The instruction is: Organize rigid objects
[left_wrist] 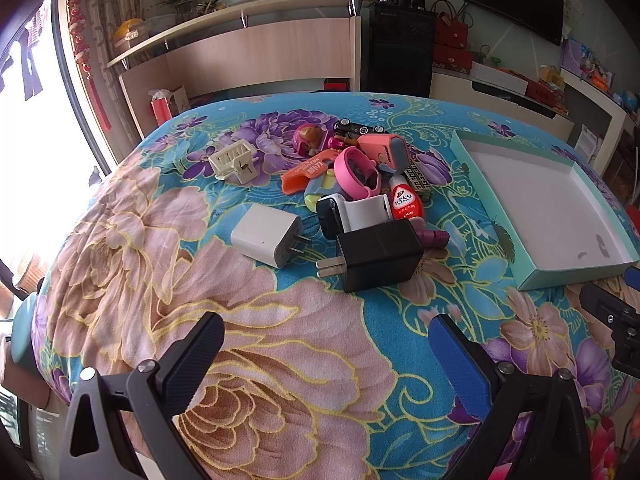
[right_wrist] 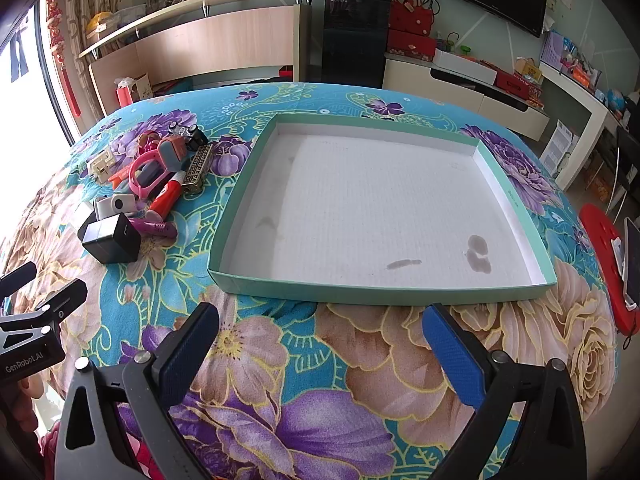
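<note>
A heap of small hard items lies on the floral cloth: a black charger (left_wrist: 378, 255) (right_wrist: 112, 239), a white charger (left_wrist: 267, 240), a pink band (left_wrist: 357, 171) (right_wrist: 146, 173), an orange knife (left_wrist: 306, 172), a red bottle (left_wrist: 405, 202) (right_wrist: 168, 199), a cream plastic clip (left_wrist: 234, 159) and a toy car (left_wrist: 354, 128). To their right sits a shallow green box lid (left_wrist: 532, 276) (right_wrist: 380, 294) with a white, stained inside and nothing in it. My left gripper (left_wrist: 326, 338) hangs open in front of the heap. My right gripper (right_wrist: 320, 330) is open just before the lid's near wall.
The cloth covers a rounded table that drops off on all sides. A red stool (right_wrist: 604, 264) with a phone stands at the right. Shelves, a black cabinet (left_wrist: 400, 52) and a low counter line the back wall. A bright window is at the left.
</note>
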`<state>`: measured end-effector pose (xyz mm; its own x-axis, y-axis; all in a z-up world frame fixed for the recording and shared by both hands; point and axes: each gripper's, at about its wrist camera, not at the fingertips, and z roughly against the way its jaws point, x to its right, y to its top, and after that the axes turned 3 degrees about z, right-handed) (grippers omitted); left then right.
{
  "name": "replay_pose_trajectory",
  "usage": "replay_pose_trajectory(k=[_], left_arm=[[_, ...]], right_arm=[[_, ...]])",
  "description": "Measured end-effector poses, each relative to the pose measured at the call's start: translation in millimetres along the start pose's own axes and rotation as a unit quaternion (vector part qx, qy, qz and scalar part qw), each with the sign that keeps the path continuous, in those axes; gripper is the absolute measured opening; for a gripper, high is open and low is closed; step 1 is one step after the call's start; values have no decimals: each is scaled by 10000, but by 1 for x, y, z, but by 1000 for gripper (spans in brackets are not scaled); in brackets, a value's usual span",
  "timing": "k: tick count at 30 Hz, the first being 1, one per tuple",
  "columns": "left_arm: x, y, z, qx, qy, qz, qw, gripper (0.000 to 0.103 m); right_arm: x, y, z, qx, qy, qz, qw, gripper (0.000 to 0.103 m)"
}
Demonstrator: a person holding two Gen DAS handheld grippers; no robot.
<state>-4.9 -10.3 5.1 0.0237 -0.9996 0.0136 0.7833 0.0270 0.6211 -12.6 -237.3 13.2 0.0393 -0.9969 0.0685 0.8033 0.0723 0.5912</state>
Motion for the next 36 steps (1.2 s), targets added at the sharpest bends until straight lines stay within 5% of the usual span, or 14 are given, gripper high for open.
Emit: replay_pose_trajectory(k=[36], left_arm=[[-2, -1, -3, -51, -44, 15, 10000, 103]], right_arm=[[-2, 1, -3, -36, -21, 33, 10000, 102]])
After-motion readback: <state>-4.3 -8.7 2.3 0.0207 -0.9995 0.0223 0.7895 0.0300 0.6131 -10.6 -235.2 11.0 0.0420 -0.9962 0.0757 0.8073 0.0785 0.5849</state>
